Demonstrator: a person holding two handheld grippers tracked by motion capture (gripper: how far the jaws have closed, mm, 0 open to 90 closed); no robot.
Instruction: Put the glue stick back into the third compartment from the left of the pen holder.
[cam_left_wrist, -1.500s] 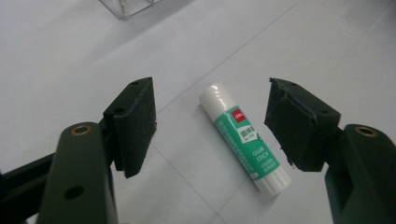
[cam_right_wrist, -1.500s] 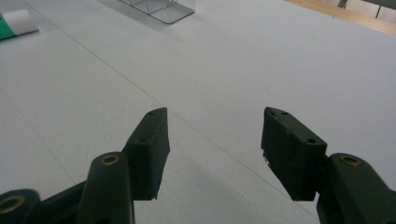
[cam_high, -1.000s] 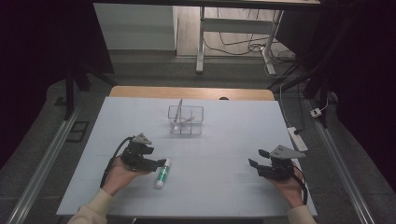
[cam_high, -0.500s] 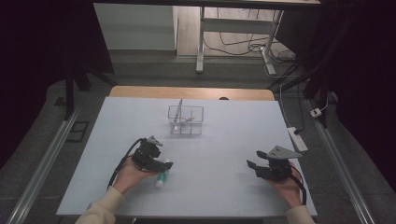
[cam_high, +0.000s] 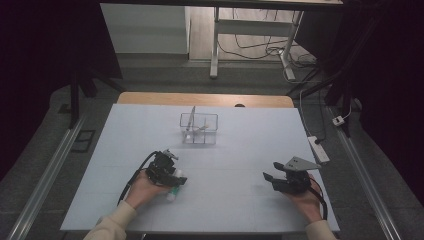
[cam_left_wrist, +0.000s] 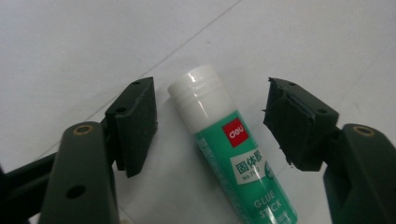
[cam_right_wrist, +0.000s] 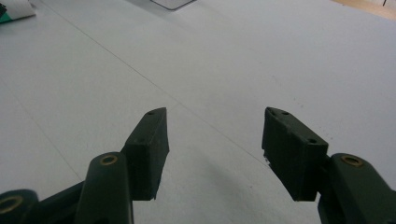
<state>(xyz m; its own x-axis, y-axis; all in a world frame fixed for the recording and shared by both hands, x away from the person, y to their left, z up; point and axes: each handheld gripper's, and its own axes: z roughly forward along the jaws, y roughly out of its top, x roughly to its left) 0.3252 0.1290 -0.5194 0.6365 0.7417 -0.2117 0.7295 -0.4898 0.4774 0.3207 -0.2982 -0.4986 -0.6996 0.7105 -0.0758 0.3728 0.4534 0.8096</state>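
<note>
A glue stick (cam_left_wrist: 229, 149) with a white cap and green label lies flat on the white table (cam_high: 240, 150). My left gripper (cam_left_wrist: 210, 123) straddles it, one jaw on each side, with small gaps between the pads and the tube; its jaws have just been closing around the stick. In the high view that gripper (cam_high: 172, 180) is low over the glue stick (cam_high: 172, 194) at the front left. My right gripper (cam_high: 270, 180) rests at the front right, held by a hand. Its jaws (cam_right_wrist: 212, 149) stand open over bare table.
A clear plastic box (cam_high: 199, 128) with a few thin items stands at mid table toward the back. A power strip (cam_high: 318, 148) lies off the table's right edge. A desk frame and cables stand beyond the far edge.
My left gripper has moved right and down onto the glue stick, which now lies between its jaws, and the jaws have narrowed. The right gripper has stayed put.
</note>
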